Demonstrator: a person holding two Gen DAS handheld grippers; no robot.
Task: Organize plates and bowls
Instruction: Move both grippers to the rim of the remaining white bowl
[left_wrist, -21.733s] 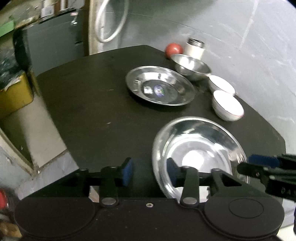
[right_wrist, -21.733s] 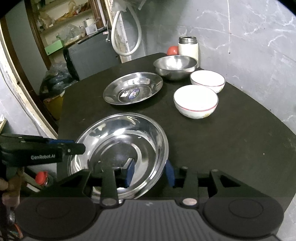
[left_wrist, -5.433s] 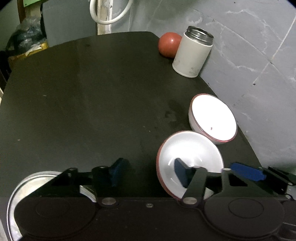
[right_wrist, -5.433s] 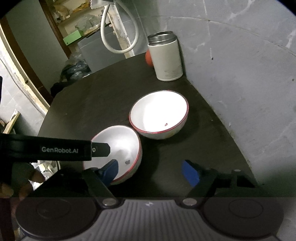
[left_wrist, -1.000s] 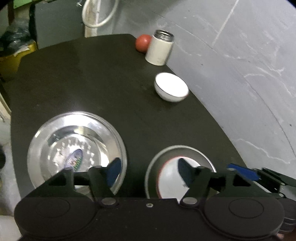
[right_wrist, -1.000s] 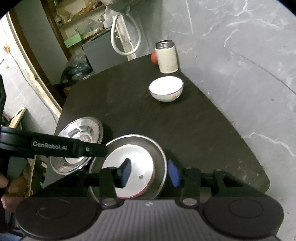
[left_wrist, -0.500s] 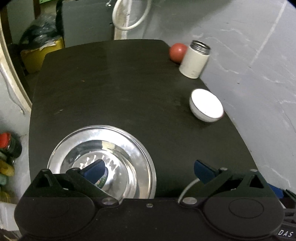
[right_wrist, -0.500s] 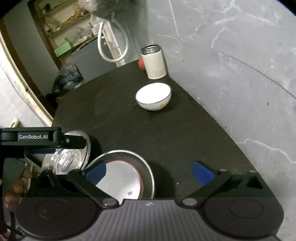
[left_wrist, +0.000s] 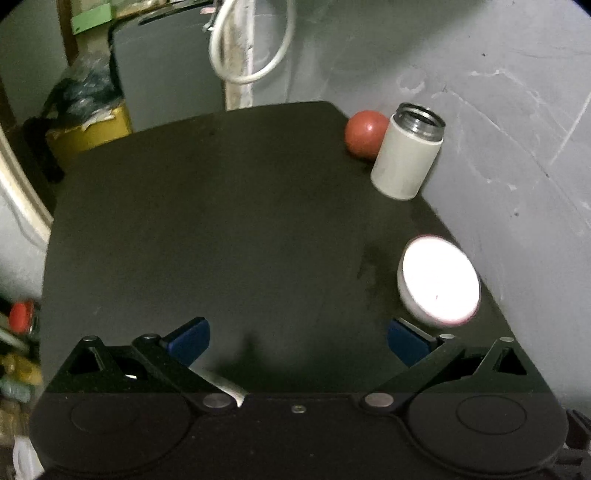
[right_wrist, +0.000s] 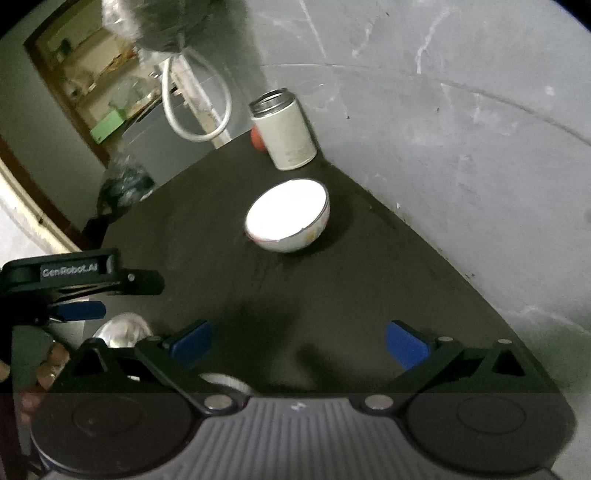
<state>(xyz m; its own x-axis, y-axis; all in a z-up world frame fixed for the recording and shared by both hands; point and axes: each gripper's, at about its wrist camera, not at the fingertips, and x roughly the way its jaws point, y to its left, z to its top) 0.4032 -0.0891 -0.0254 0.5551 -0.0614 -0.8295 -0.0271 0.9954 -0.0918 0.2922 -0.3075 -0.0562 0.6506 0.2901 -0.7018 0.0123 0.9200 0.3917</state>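
Observation:
One white bowl with a red rim (left_wrist: 439, 282) (right_wrist: 288, 219) stands alone on the black table, close to the grey wall. My left gripper (left_wrist: 297, 341) is open and empty, the bowl just beyond its right fingertip. My right gripper (right_wrist: 299, 341) is open and empty too, the bowl well ahead of it. A sliver of a steel plate rim (left_wrist: 219, 382) shows under the left fingers. In the right wrist view a steel dish (right_wrist: 120, 330) and a pale rim (right_wrist: 227, 382) peek out at the near left. The left gripper (right_wrist: 79, 284) appears at the left edge there.
A white steel-rimmed flask (left_wrist: 406, 151) (right_wrist: 284, 131) stands at the table's far corner with a red ball (left_wrist: 364, 134) behind it. The grey wall (right_wrist: 461, 129) runs along the right. The table edge (left_wrist: 48, 258) drops off at left, a yellow bin (left_wrist: 88, 127) beyond.
Both grippers let go of the white bowl set in the steel bowl, opened wide and moved forward. The steel dishes have slid almost out of view; the lone white bowl looms larger.

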